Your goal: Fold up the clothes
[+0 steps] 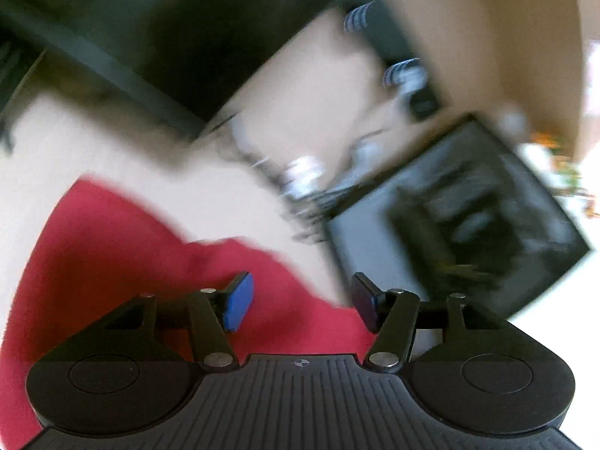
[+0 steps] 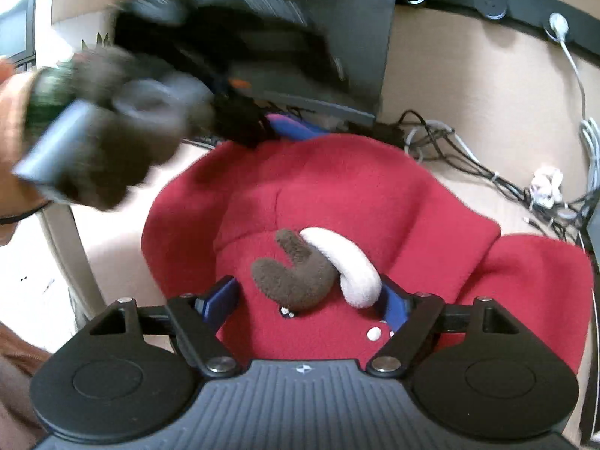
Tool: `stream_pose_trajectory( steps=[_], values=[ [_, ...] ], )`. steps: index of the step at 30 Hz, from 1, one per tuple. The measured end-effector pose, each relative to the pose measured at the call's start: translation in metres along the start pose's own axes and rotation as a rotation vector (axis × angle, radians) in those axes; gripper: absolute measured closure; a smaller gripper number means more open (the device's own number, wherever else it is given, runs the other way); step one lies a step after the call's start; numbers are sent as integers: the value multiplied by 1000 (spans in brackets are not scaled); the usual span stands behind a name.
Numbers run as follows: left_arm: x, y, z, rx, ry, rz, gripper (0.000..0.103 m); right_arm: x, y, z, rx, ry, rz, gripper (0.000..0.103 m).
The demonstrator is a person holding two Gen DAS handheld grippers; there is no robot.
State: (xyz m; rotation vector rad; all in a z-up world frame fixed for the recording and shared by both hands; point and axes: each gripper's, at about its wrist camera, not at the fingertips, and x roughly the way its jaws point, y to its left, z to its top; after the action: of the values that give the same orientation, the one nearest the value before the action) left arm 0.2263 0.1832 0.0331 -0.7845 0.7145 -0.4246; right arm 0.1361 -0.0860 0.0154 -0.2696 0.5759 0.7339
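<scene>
A red fleece garment (image 2: 337,195) lies on the beige table (image 2: 468,86), with a brown antler-shaped patch (image 2: 296,273) and a white curved patch (image 2: 348,258) sewn on it. My right gripper (image 2: 311,300) is open just above the garment, its blue pads on either side of the patches. My left gripper (image 1: 300,305) is open above the garment's edge (image 1: 131,255); that view is motion-blurred. The left gripper also shows blurred at the upper left of the right wrist view (image 2: 112,127), held by a hand.
A black box (image 2: 281,37) stands at the back of the table, also seen in the left wrist view (image 1: 468,217). Tangled cables (image 2: 487,172) lie to the right of the garment. A black rail (image 2: 506,3) runs along the far table edge.
</scene>
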Motion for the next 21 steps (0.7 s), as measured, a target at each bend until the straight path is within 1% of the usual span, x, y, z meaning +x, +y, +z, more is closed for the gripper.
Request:
stream_pose_trajectory(
  steps=[2,3,5,6,7,8,10,11,12,13,14,16,17,19,21],
  values=[
    [16,10,3,-43,24,13,49,-2,3,-3,-20,-14,-6,23],
    [24,15,4,-64,37,20,46,-4,2,-1,-20,-12,-1,23],
    [40,24,7,-106,61,33,47,-18,-11,8,44,-23,31,23],
    [47,28,9,-123,71,38,43,-25,-18,13,76,-29,47,23],
    [38,24,11,-97,65,26,31,-34,-29,17,127,-59,51,22],
    [27,21,15,-66,35,7,22,-41,-43,21,182,-87,38,20],
    [5,15,21,-7,-22,-31,16,-51,-71,25,291,-130,0,18],
    [-3,19,24,-9,-44,-36,12,-49,-84,25,341,-134,-20,18],
    [-6,25,27,-27,-59,-26,11,-42,-98,25,400,-130,-34,18],
    [-8,31,29,-46,-73,-16,11,-32,-111,22,469,-125,-15,18],
    [-5,40,30,-75,-74,-3,10,-21,-125,20,538,-119,4,18],
    [7,55,29,-113,-62,50,11,10,-146,11,683,-73,2,18],
    [13,62,28,-130,-57,77,14,20,-153,5,721,-56,-6,18],
    [22,71,27,-128,-61,152,15,40,-165,-6,796,-22,-23,18],
    [20,78,30,-143,-65,179,16,33,-166,-7,804,-27,-9,18]
  ],
)
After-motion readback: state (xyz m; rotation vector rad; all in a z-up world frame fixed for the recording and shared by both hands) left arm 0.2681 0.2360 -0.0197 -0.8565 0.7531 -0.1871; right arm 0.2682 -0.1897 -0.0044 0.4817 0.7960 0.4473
